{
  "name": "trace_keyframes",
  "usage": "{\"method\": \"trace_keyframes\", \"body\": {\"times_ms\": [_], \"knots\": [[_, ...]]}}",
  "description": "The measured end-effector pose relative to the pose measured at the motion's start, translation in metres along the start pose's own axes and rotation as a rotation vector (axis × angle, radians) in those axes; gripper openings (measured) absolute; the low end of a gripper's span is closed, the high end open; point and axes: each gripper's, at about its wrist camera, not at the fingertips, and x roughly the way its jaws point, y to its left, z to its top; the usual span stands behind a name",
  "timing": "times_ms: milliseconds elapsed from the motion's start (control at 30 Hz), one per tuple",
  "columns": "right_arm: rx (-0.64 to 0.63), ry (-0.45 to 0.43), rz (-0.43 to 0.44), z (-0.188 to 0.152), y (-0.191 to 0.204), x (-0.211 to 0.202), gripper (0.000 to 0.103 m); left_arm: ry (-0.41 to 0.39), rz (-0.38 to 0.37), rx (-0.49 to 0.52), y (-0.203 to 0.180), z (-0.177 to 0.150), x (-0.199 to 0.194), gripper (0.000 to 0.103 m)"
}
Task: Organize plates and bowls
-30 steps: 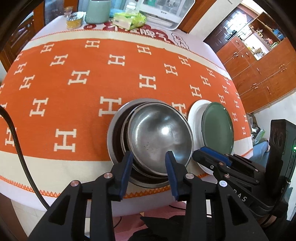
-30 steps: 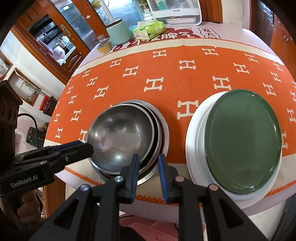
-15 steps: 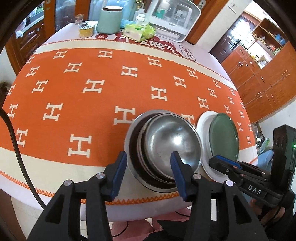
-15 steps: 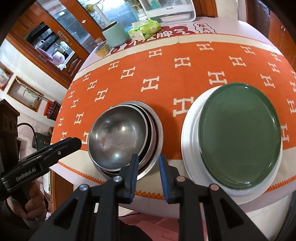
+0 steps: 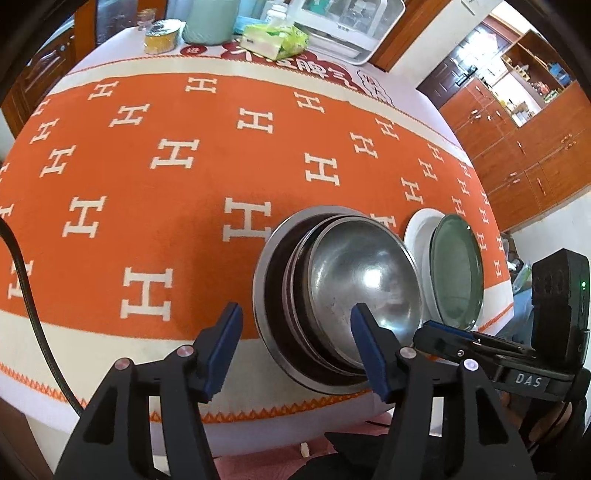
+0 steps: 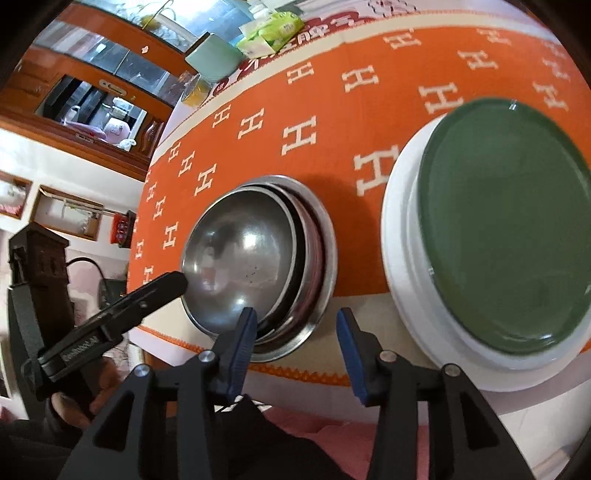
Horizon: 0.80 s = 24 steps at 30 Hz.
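A stack of nested steel bowls [image 5: 354, 288] [image 6: 243, 258] sits near the front edge of the orange cloth with white H marks [image 5: 184, 206]. To its right a green plate [image 5: 458, 273] [image 6: 506, 229] lies on a white plate [image 5: 417, 229] [image 6: 399, 258]. My left gripper [image 5: 297, 317] hovers over the stack's near left rim, its jaws opening, the pads touching nothing. My right gripper [image 6: 295, 321] hangs over the stack's near right rim, its jaws also opening and free of the metal. Each gripper shows in the other's view: right [image 5: 443, 336], left [image 6: 162, 288].
At the table's far side stand a teal jar [image 5: 207, 18], a yellow tin [image 5: 162, 35], a green tissue packet [image 5: 275, 35] and a white appliance [image 5: 343, 18]. Wooden cabinets [image 5: 517, 147] line the right wall. A black cable [image 5: 22, 277] hangs at the left.
Both grippers' jaws have spread wider and both have sunk toward the table's front edge. The right wrist view has rolled, so the table now looks tilted.
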Motion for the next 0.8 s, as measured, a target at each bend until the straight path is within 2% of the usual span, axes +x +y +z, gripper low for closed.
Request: {"method": "trace_keyframes", "body": {"times_ms": [267, 600, 800], "knots": [[0.079, 0.000, 0.042, 0.002, -0.009, 0.019, 0.047, 0.066, -0.007, 0.036, 0.006, 0.003, 0.027, 0.060], [0.075, 0.009, 0.053, 0.004, -0.005, 0.033, 0.047, 0.085, -0.029, 0.067, 0.000, 0.003, 0.047, 0.059], [0.069, 0.010, 0.067, 0.004, -0.008, 0.036, 0.047, 0.079, -0.014, 0.077, -0.004, 0.001, 0.053, 0.052]]}}
